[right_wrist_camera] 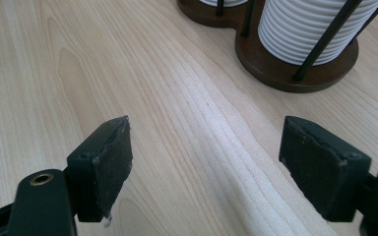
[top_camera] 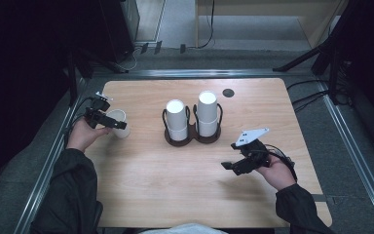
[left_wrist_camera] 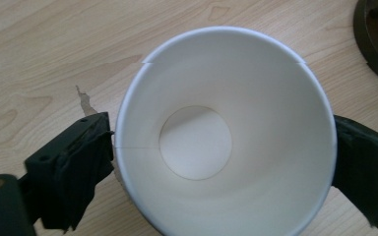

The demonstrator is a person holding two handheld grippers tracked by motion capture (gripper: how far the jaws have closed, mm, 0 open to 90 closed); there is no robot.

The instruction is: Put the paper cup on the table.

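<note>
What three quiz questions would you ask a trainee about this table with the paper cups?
1. True or false: the right tool holds a cup.
2. How many cup stacks stand in the wooden holder?
3. The loose paper cup between the left tool's jaws is: A upright, mouth up; B upside down; C on its side.
Key: 1 false, its jaws stand open over bare table; 2 two; 3 A.

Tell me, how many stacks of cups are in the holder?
2. One stack stands in the left ring of the holder; a taller stack stands in the right ring. A single cup sits apart, between the left gripper's jaws.
</note>
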